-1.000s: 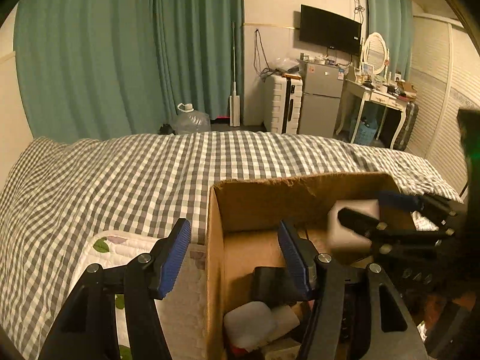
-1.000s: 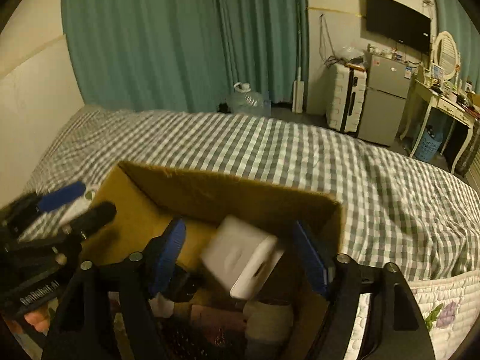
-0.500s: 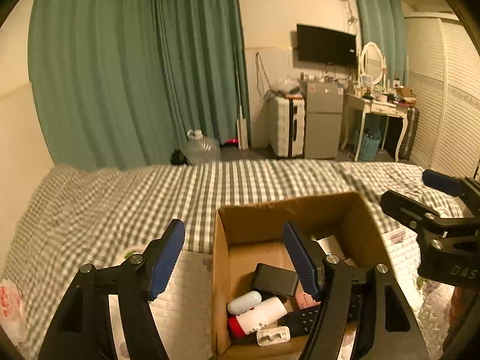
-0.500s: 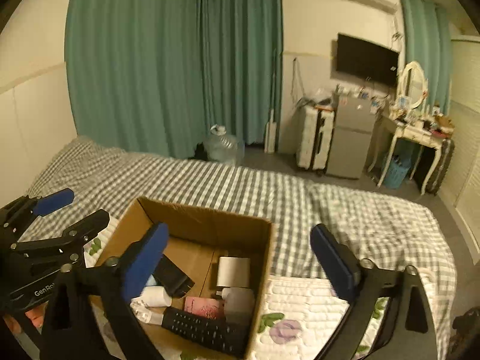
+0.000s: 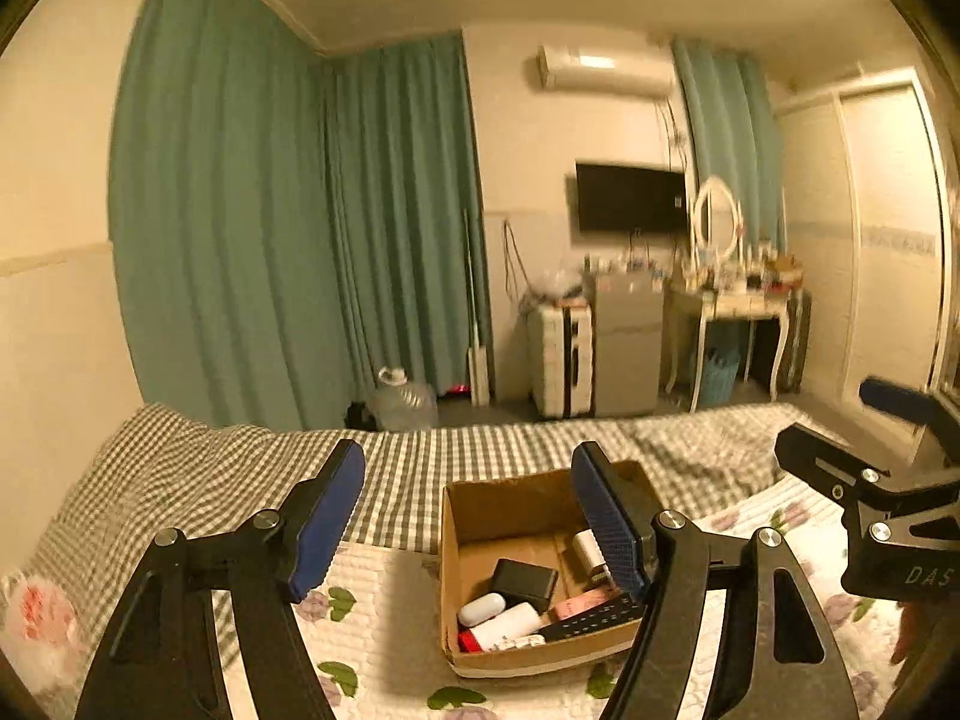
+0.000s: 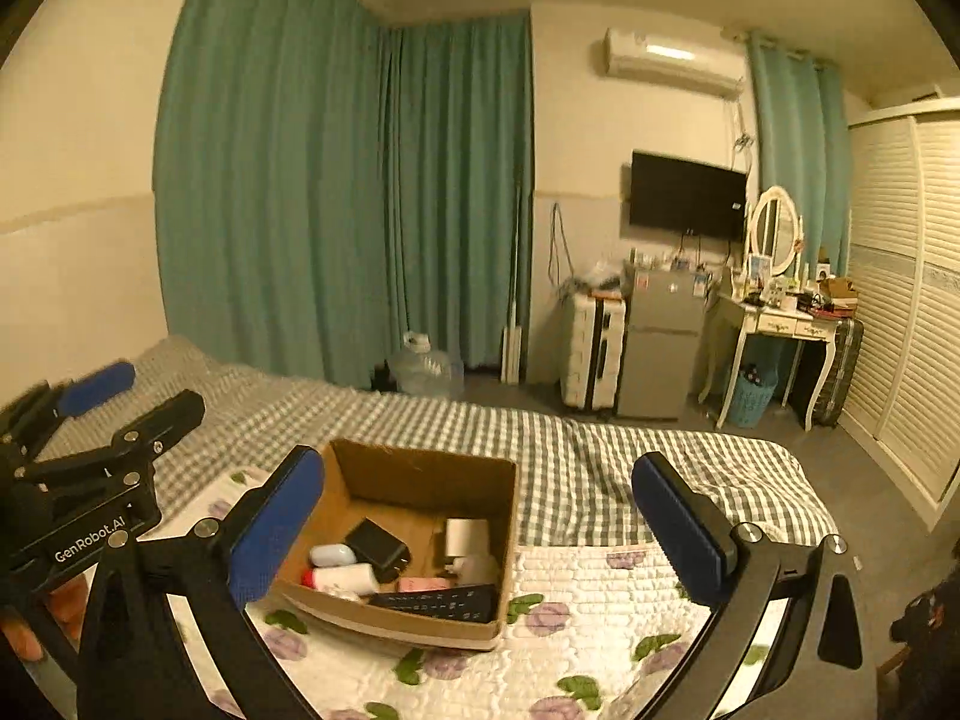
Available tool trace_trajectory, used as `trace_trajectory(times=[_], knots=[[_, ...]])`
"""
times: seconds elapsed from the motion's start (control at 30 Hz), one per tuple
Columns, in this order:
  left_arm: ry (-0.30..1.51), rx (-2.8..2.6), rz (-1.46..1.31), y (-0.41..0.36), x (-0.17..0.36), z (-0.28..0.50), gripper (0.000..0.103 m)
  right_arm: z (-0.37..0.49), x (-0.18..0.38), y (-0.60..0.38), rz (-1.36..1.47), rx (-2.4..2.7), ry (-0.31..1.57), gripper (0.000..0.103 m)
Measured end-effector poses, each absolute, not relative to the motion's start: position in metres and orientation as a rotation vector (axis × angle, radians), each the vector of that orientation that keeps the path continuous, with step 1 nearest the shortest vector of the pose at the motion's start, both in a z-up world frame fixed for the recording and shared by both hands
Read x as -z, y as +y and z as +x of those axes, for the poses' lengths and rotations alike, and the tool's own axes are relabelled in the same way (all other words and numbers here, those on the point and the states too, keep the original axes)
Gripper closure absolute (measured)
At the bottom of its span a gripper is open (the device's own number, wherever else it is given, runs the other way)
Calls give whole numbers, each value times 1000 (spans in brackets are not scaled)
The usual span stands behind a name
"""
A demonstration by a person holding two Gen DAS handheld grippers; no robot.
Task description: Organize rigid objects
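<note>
Both grippers have pulled up and back from the cardboard box (image 6: 414,540), which a second ago filled the lower half of each view and now sits small on the bed below them. The white cube-shaped object that hung between the right gripper's pads then now lies inside the box, near its far right side (image 6: 467,535). The right gripper (image 6: 480,522) has just been opening its jaws and they stand wide with nothing between them. The left gripper (image 5: 474,516) has likewise just been opening its jaws; they are wide and empty too.

The box holds a black block (image 6: 377,545), a small white oval case (image 6: 332,554), a white bottle with a red end (image 6: 342,579), a pink item (image 6: 423,584) and a black remote control (image 6: 438,603) along the near wall. No loose object shows on the bed around it, so the sorting looks finished or close to it.

The box rests on a white quilted pad with a flower print (image 6: 576,612), laid over a grey-and-white checked bedspread (image 6: 576,456). Beyond the bed hang teal curtains (image 6: 336,210); a wall television (image 6: 687,195), a small grey fridge (image 6: 660,342), a white suitcase (image 6: 591,354) and a dressing table with an oval mirror (image 6: 774,312) line the far wall, under an air conditioner (image 6: 672,63).
</note>
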State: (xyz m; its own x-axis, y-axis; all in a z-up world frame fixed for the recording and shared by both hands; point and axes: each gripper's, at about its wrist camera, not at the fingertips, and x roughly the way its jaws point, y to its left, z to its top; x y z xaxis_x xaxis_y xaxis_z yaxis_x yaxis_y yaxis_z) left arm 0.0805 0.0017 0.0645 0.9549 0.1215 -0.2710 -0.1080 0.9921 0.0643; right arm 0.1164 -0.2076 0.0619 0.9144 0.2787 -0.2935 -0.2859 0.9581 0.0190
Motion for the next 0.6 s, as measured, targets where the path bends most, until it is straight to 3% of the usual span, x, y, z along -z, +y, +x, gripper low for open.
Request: trace_trajectory(times=[0.17, 0.33, 0.6], knots=[[231, -124, 15, 14, -36, 47, 28, 64, -35, -207, 14, -229, 122, 0], [236, -131, 5, 28, 3, 35, 28, 61, 3, -188, -37, -229, 162, 0], [258, -122, 23, 28, 15, 36, 28, 75, 28, -183, -19, -201, 213, 0]])
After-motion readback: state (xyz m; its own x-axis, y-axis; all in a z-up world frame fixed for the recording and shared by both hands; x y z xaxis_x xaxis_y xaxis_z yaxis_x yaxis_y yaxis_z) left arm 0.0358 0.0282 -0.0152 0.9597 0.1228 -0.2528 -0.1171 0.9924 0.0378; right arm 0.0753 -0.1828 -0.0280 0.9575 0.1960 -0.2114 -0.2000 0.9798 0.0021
